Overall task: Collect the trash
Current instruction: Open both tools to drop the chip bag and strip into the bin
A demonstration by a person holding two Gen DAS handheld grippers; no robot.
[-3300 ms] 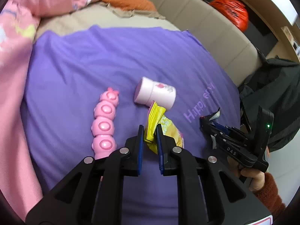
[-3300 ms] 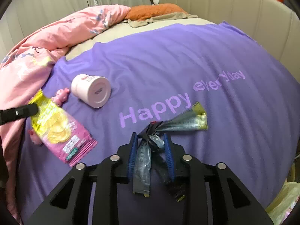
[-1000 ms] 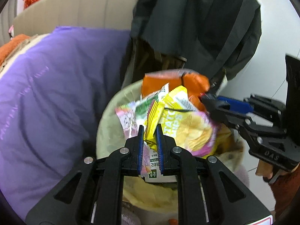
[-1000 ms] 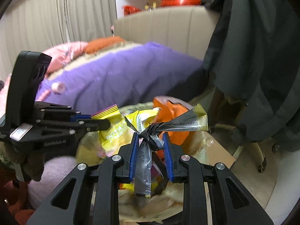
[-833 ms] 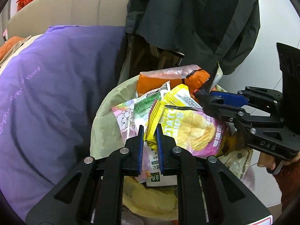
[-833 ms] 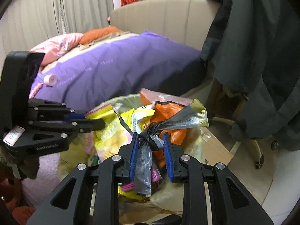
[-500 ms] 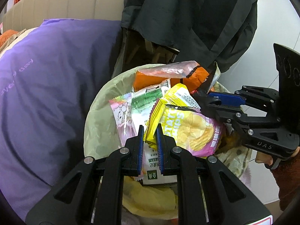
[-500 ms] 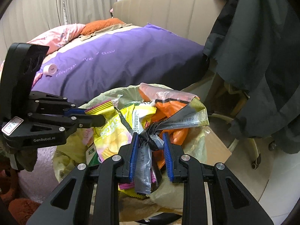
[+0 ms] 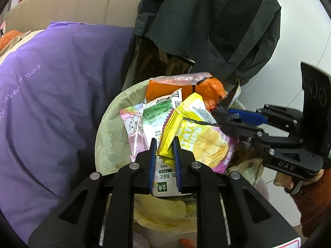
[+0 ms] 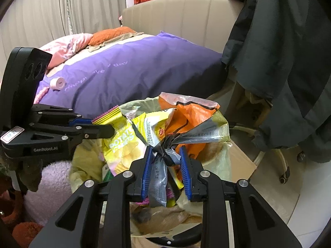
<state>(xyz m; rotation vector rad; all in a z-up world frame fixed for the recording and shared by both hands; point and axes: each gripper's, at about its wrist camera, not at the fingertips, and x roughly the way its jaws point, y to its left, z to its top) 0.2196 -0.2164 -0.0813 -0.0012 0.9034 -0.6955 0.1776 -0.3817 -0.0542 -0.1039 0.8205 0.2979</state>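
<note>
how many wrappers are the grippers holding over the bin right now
2. A yellow chip bag sits between the left gripper's fingers, a crumpled silver wrapper between the right gripper's. More wrappers already lie in the bin; some may be hidden.

Both claws (image 9: 164, 144) (image 10: 165, 155) barely parted, angled down

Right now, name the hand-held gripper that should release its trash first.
Left, probably. Both jaws have just been opening, trash between them. The left hand-held gripper has its yellow crinkled chip bag above the middle of the green-lined round bin; the right hand-held gripper hangs its crumpled grey foil wrapper nearer the rim.
</note>
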